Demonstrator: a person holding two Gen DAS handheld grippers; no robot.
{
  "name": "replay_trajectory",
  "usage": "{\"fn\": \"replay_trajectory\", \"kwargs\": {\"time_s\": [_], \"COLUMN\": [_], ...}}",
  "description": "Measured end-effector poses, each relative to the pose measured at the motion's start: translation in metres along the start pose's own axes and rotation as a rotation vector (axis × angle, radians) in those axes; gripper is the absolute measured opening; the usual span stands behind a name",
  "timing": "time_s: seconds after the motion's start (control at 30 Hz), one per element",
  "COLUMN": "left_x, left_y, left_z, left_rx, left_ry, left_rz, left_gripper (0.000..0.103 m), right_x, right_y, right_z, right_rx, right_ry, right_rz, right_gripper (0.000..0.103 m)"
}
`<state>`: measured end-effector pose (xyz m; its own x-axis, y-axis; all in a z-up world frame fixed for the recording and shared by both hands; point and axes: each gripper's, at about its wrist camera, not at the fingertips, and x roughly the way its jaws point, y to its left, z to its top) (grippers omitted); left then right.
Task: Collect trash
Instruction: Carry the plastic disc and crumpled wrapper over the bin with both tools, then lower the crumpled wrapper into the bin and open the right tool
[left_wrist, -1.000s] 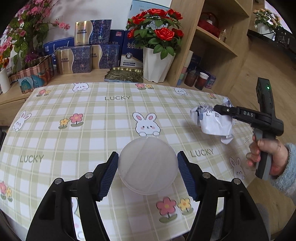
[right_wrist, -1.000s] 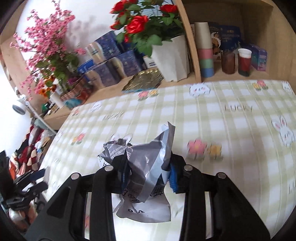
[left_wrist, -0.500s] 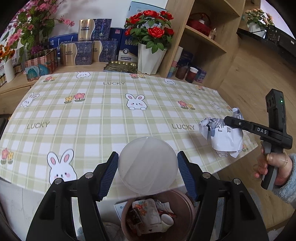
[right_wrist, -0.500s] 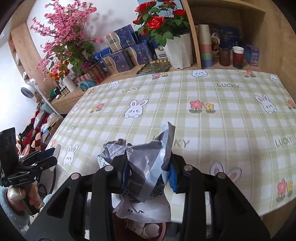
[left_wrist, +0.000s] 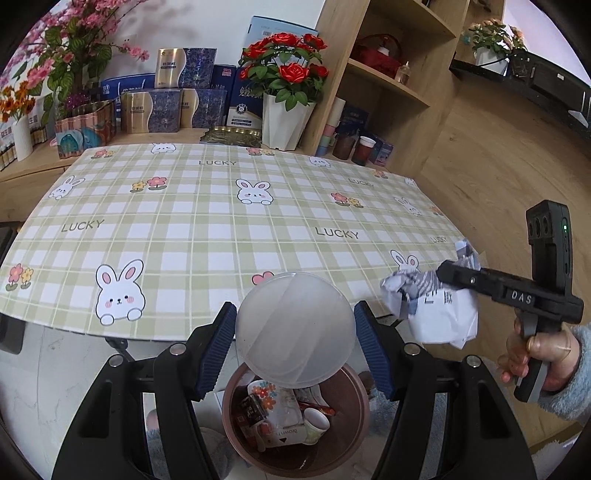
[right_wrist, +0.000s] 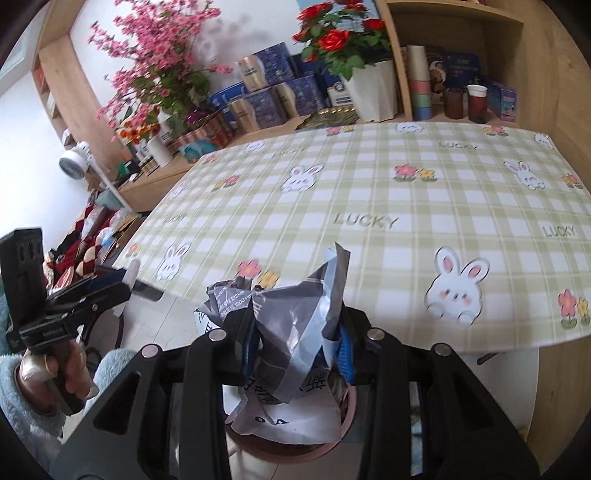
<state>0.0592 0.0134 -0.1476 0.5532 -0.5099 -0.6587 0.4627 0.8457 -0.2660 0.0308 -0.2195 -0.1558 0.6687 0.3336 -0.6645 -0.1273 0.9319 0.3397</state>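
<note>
Trash here is light: our left gripper (left_wrist: 294, 338) clamps a stiff plastic lid (left_wrist: 294, 328) by its edges, our right gripper (right_wrist: 295, 334) pinches a soft crumpled bag (right_wrist: 291, 332) above the bin (left_wrist: 354, 391).

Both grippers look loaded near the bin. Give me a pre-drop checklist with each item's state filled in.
1. Left gripper clamps the round lid: ok.
2. Right gripper clamps the crumpled bag: ok.
3. Lid above the bin: ok, bin mouth lies directly below.
4. Bag above the bin: cannot tell; the right wrist view shows the rim beneath it, the left wrist view shows it off to the side.
5. Bin has room: ok, trash sits low.
6. Grippers clear of each other: ok.
</note>
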Motion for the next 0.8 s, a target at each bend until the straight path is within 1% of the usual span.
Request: {"fn": "replay_trajectory", "kwargs": {"time_s": [0.17,0.37,0.43,0.53,0.8], "left_x": [-0.010,-0.011,-0.011,-0.010,0.003], "left_y": [-0.003,0.001,0.003,0.008,0.018], "left_z": [-0.015,-0.033,-0.036,-0.040,-0.049], "left_rx": [0.003,-0.025,-0.032,-0.050,-0.076], "left_ry": [-0.007,0.013,0.016,0.018,0.044], "left_rz": [0.004,0.003,0.003,0.005,0.006], "left_gripper": [0.064,0.064,0.064,0.064,0.064], "right_x": [0.007,0.044,0.056,0.080,0.131], "right_y": [0.024,0.041,0.044,0.040,0.028], "right_z": [-0.029,-0.069,-0.077,-0.087,-0.103], "right_rx": [-0.052,-0.088,-0.099,-0.080,-0.021], "right_ry": [0.050,0.178,0.209,0.256,0.329], "right_rz": [0.022,0.030,0.017,-0.012,-0.077], "right_gripper": [0.037,0.037,0.037,0.037,0.037]}}
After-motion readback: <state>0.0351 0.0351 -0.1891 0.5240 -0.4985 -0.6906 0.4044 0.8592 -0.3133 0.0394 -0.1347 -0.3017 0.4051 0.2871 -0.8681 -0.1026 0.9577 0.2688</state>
